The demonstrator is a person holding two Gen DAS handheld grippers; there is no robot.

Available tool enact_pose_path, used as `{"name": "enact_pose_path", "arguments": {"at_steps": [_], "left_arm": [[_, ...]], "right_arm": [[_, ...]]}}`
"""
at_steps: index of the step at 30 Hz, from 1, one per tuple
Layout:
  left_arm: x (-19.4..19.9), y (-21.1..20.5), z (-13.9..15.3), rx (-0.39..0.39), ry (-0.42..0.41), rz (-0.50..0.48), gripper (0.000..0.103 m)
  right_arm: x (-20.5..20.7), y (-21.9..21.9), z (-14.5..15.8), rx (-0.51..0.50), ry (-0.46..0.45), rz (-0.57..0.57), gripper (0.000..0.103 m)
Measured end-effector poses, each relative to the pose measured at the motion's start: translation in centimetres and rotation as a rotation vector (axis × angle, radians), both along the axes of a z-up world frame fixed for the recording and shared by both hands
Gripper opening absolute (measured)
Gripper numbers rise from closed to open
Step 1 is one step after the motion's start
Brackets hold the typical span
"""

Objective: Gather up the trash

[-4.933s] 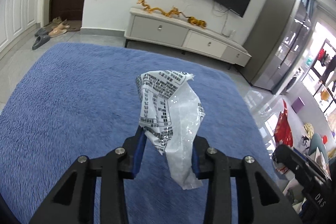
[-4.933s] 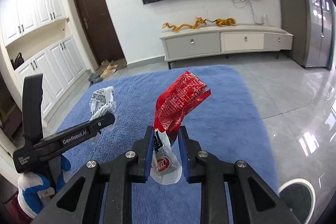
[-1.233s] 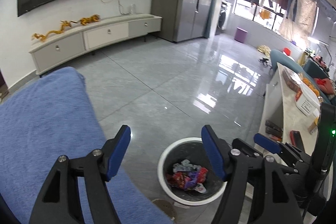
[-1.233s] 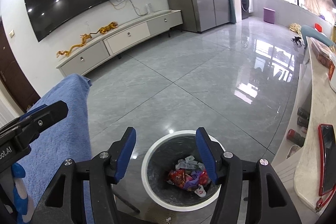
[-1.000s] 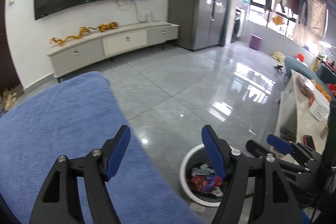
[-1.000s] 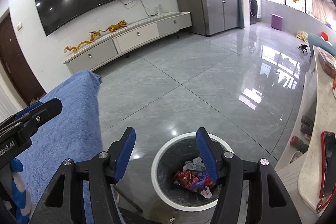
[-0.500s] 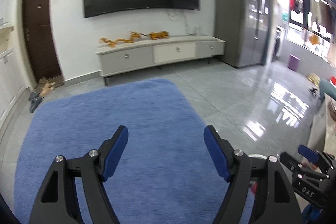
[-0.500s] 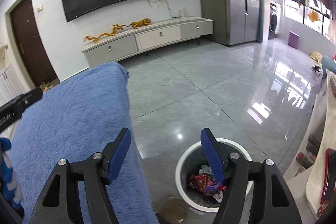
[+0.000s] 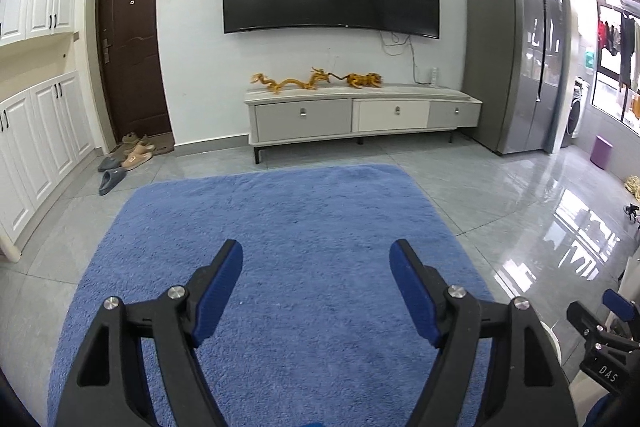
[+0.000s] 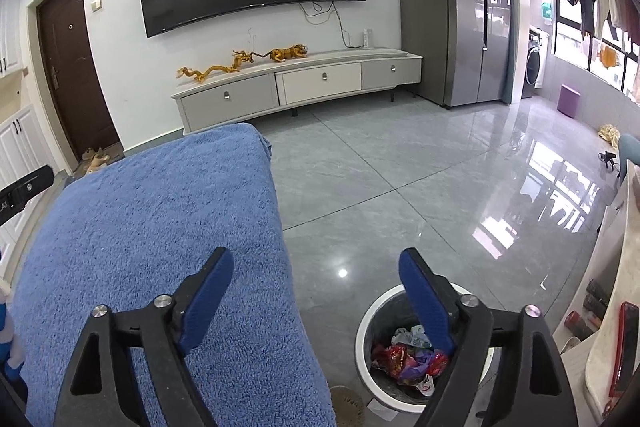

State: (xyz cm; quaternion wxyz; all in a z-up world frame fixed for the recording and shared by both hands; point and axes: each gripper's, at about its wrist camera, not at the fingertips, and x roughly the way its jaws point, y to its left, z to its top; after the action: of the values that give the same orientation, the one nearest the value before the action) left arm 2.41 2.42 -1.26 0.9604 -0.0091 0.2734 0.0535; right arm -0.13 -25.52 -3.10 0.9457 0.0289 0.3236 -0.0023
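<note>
Left wrist view takes in the living room first: a wide blue shaggy rug (image 9: 280, 247) lies on the grey tiled floor (image 9: 500, 195) before a long pale TV cabinet (image 9: 360, 115), and no wrapper or scrap shows anywhere on its pile. From the right wrist view, a round white-rimmed waste bin (image 10: 370, 379) stands on the tiles just beside the rug's near edge, with crumpled red, purple and white wrappers (image 10: 404, 355) lying in its bottom.

Both tools are empty. The left gripper (image 9: 316, 291) hovers over the rug with its blue-padded jaws opening wide and nothing between them. The right gripper (image 10: 316, 295) straddles the rug's edge and the bin, its jaws also opening on empty air.

As I read it, the collected trash is already binned and the visible rug is clean; what is left, if anything, lies outside these views.
</note>
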Motion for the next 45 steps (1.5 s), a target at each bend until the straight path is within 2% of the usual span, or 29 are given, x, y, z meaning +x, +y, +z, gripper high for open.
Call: {"name": "enact_pose_path", "arguments": {"at_steps": [3,8,24,45], "left_arm": [[-0.1,0.3,-0.2,0.000,0.001,0.006,0.082],[-0.3,0.0,-0.3,0.005,0.002,0.001,0.083],[-0.1,-0.8,-0.6,0.023,-0.012,-0.007,0.083],[-0.8,-2.1,-1.0,0.025,-0.012,-0.064,0.083]], "right_arm": [[0.0,0.2,-0.3,-0.013,0.001,-0.010,0.094],[0.2,0.2,-0.5,-0.031,-0.008,-0.036,0.103],[-0.3,-0.6,-0.6,-0.042,-0.046,-0.106,0.103],[-0.8,-0.6,-0.1,-0.055,-0.060,-0.123,0.103]]}}
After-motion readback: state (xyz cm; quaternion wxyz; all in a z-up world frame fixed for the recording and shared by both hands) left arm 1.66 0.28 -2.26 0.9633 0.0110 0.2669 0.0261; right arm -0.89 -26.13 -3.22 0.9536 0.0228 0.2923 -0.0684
